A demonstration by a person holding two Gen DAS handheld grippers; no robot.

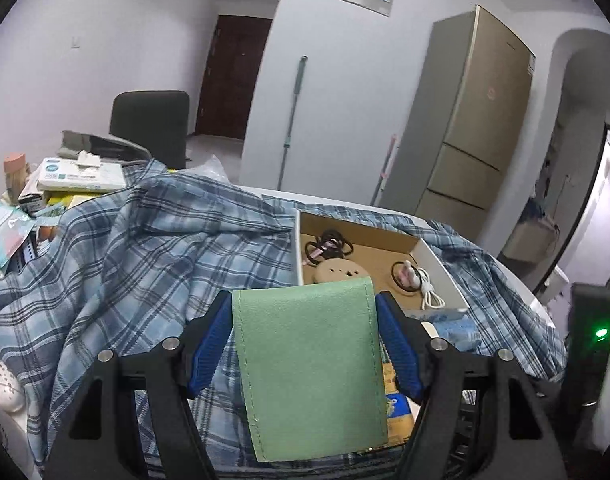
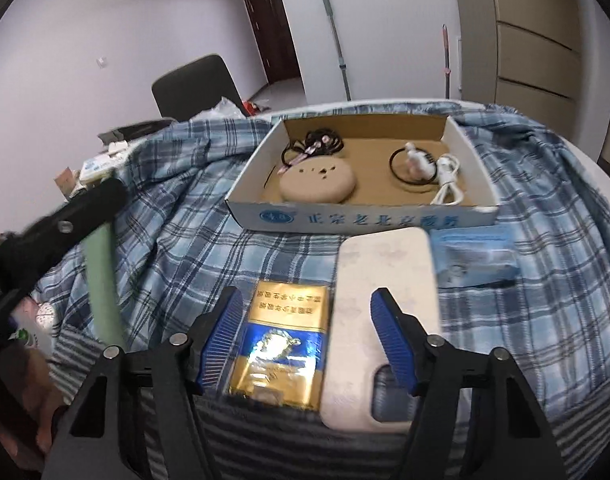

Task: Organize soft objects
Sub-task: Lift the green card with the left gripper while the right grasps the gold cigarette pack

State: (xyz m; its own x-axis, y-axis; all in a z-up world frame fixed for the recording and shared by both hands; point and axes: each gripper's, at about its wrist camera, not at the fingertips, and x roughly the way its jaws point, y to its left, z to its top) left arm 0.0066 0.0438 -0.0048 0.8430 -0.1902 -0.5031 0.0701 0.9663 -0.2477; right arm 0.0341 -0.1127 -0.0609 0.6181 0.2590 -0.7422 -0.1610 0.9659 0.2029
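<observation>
A: Where is the flat green stitched leather-look wallet [image 1: 309, 368] now?

B: Clamped by its two side edges between the blue pads of the left gripper [image 1: 305, 308], held up over the blue plaid cloth [image 1: 145, 240], short of the near edge of the open cardboard box [image 2: 241, 196].

A: How will it handle?

B: Light and pliable, I'd judge; pinched at its edges it could bow, so grip near the fold.

A: And the right gripper [image 2: 307, 300]?

B: Its fingers stand apart, empty, over the gold-and-blue packet [image 2: 281, 344] and white phone case [image 2: 377, 312] at the cloth's near edge.
</observation>
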